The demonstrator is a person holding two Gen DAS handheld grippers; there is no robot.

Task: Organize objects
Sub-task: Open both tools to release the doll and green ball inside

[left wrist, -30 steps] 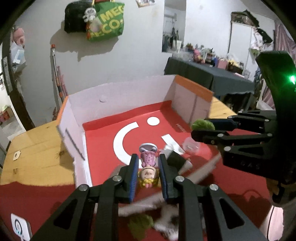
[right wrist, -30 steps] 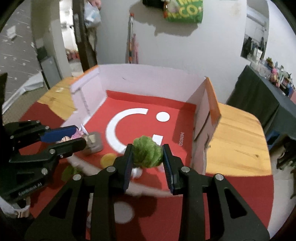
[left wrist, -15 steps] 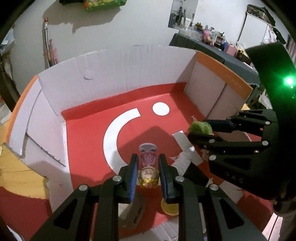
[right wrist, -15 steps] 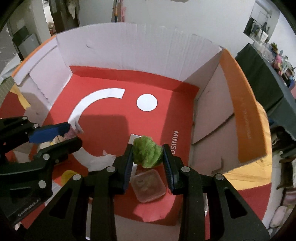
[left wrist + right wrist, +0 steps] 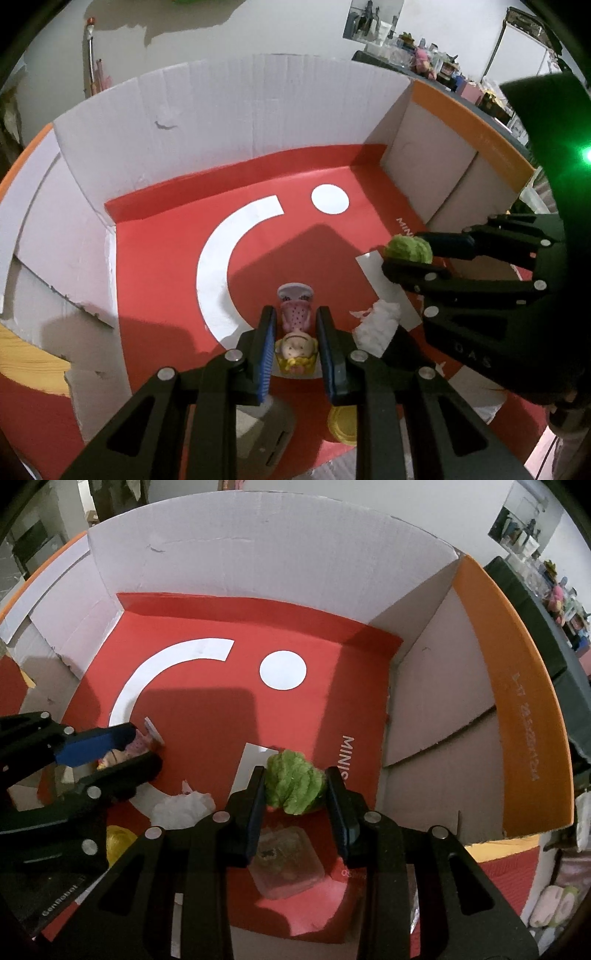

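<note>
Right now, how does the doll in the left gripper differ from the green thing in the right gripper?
The doll figurine is smooth, pink and yellow, with a face; the green leafy ball is one colour and rough. The figurine is long and thin, the ball round. Both are clamped between pads above the red box floor.

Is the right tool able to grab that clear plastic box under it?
Probably not yet: the right tool already grips a green leafy toy, which sits above the clear box.

The left hand-held gripper [image 5: 294, 334] clamps a small doll [image 5: 296, 338] above the red-floored cardboard box [image 5: 229, 122].
</note>
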